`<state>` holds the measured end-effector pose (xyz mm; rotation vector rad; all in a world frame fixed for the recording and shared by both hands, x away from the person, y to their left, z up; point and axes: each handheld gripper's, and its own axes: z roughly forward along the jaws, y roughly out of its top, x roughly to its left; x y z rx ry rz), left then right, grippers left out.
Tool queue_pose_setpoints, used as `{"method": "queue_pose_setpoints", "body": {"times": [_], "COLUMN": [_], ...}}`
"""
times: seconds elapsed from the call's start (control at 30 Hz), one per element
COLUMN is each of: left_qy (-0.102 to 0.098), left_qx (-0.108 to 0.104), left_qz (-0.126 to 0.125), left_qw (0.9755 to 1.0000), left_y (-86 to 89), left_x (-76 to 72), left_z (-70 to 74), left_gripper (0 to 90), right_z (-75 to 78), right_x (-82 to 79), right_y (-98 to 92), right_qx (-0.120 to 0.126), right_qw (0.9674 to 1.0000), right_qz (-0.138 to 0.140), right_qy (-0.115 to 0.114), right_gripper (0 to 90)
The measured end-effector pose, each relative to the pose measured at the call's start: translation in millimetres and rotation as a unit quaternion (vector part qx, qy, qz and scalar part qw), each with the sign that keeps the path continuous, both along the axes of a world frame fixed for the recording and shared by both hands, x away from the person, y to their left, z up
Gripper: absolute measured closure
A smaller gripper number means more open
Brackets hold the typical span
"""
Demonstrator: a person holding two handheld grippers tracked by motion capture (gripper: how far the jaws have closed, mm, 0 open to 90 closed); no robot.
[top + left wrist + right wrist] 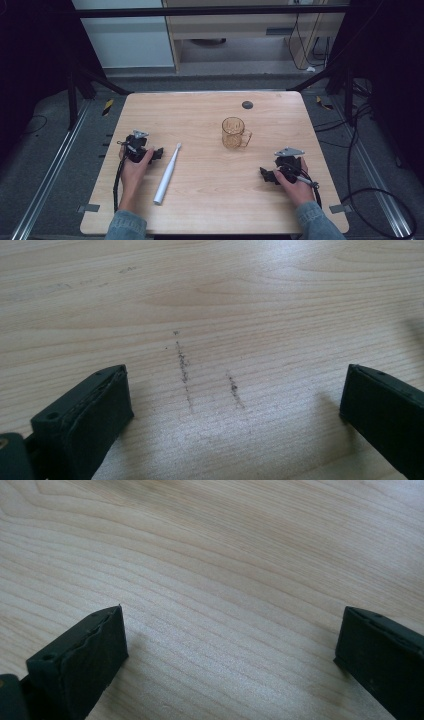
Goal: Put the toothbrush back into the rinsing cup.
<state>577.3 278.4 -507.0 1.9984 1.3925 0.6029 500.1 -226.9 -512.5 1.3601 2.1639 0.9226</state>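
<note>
High view showed the left hand-held gripper (159,153) resting low on the wooden surface (210,200), near its left edge, with a white electric toothbrush (167,173) lying just beside it, apart from the jaws and slanted so that the brush head pointed away from the person. The right hand-held gripper (264,174) sat near the right edge, well apart from the toothbrush, and an amber glass mug (234,133) stood upright between the two, farther from the person, its handle turned toward the right. A small dark disc (247,105) lay beyond the mug.

Left gripper view had its two black jaws spread wide over bare wood with a few dark scuff marks (184,371) between them; nothing was held. Right gripper view told the same: jaws wide apart, plain wood grain between, no grip on anything.

Judging from how things lay, the work had not truly begun; both tools were parked, and the likely first step was picking up the toothbrush, perhaps to stand it in the mug. That next move would call for the left hand-held gripper to swing toward the handle, line its open jaws across the slim body rather than along it, and close near the middle so the toothbrush would not tip when lifted.
</note>
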Motion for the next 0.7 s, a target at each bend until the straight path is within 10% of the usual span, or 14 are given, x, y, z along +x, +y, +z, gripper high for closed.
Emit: {"method": "queue_pose_setpoints", "body": {"times": [0.37, 0.7], "left_qy": [0.000, -0.028], "left_qx": [0.003, -0.022], "left_qz": [0.013, 0.029], "left_qw": [0.9999, 0.9989], "left_y": [2.0, 9.7], "left_x": [-3.3, -34.4], "left_z": [4.5, 37.6], "left_gripper": [4.2, 3.0], "right_z": [0.0, 0.0], "right_x": [0.1, 0.1], "right_y": [0.4, 0.4], "right_qx": [0.000, 0.000], "right_qw": [1.0000, 1.0000], "right_qz": [-0.003, -0.003], "right_qy": [0.000, 0.000], "right_gripper": [0.3, 0.3]}}
